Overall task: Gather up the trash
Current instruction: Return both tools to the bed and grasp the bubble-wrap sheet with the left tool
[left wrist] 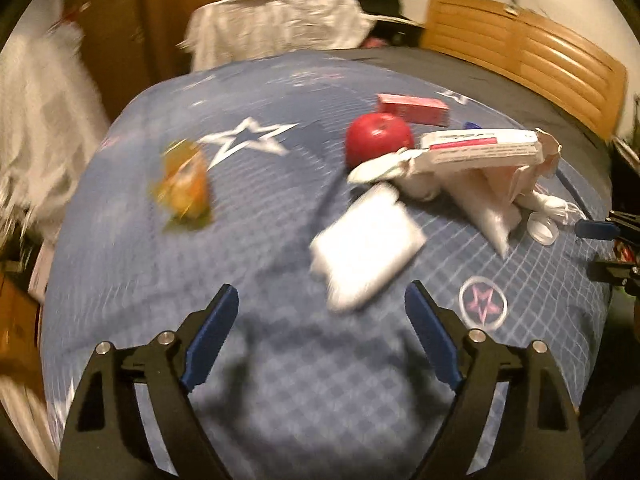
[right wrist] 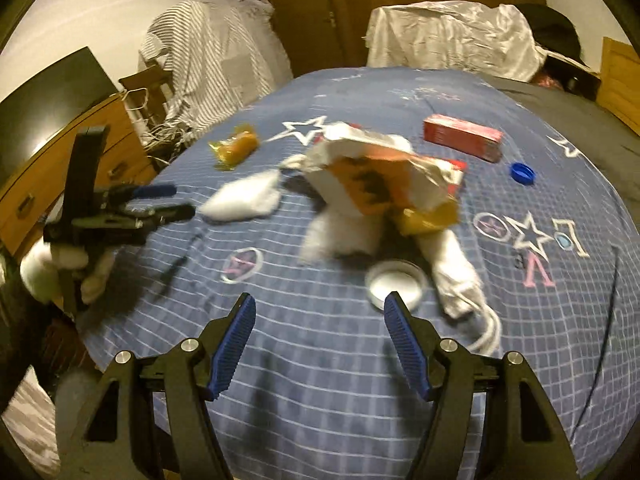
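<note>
Trash lies on a blue star-patterned bedspread [left wrist: 280,216]. My left gripper [left wrist: 322,312] is open and empty, just short of a white packet [left wrist: 366,256]. Beyond it are an orange wrapper [left wrist: 186,184], a red ball [left wrist: 378,136], a pink box [left wrist: 412,108], a torn white carton [left wrist: 476,146] and a white lid [left wrist: 542,228]. My right gripper [right wrist: 320,316] is open and empty, its right finger beside the white lid [right wrist: 394,282]. Ahead lie the torn carton [right wrist: 380,176], a white packet [right wrist: 244,198], the orange wrapper [right wrist: 234,148], a red box [right wrist: 462,136] and a blue cap [right wrist: 522,172].
A wooden headboard [left wrist: 524,56] stands at the far right. White cloth [right wrist: 448,36] and a black cap [right wrist: 556,28] lie at the bed's far end. A wooden dresser [right wrist: 80,148] stands left of the bed. The left gripper [right wrist: 120,208] shows at the left in the right wrist view.
</note>
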`<act>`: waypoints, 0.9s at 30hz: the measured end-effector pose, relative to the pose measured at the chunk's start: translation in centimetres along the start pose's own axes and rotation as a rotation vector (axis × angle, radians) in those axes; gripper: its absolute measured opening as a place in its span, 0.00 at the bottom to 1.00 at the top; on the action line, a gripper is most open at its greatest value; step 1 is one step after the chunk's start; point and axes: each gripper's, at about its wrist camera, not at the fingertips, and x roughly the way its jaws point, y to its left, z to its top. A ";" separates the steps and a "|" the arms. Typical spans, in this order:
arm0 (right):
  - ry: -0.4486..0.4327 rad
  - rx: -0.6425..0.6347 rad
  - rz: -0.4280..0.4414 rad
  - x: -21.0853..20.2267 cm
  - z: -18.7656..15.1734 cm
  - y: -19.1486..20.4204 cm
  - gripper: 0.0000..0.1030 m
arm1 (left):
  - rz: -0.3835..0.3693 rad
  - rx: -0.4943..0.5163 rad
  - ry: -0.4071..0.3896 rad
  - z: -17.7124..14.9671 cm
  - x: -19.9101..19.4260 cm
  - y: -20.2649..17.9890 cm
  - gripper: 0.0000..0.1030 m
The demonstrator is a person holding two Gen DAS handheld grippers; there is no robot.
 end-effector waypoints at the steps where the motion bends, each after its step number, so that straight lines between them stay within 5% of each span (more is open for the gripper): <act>1: 0.004 0.003 -0.005 0.2 -0.1 -0.2 0.66 | -0.006 0.025 0.000 0.3 0.3 -0.2 0.83; 6: 0.031 0.027 -0.039 2.6 0.9 0.1 0.66 | -0.038 0.169 0.013 2.9 3.0 -1.3 0.88; 19: 0.042 0.025 -0.056 6.2 2.9 -1.5 0.66 | -0.149 0.272 0.074 3.6 6.5 -2.5 0.87; 23: 0.033 0.037 -0.080 6.9 3.3 -1.8 0.66 | -0.179 0.265 0.101 3.6 7.2 -3.1 0.72; 27: 0.029 0.029 -0.103 7.7 3.5 -2.3 0.64 | -0.189 0.207 0.103 4.0 7.7 -3.2 0.68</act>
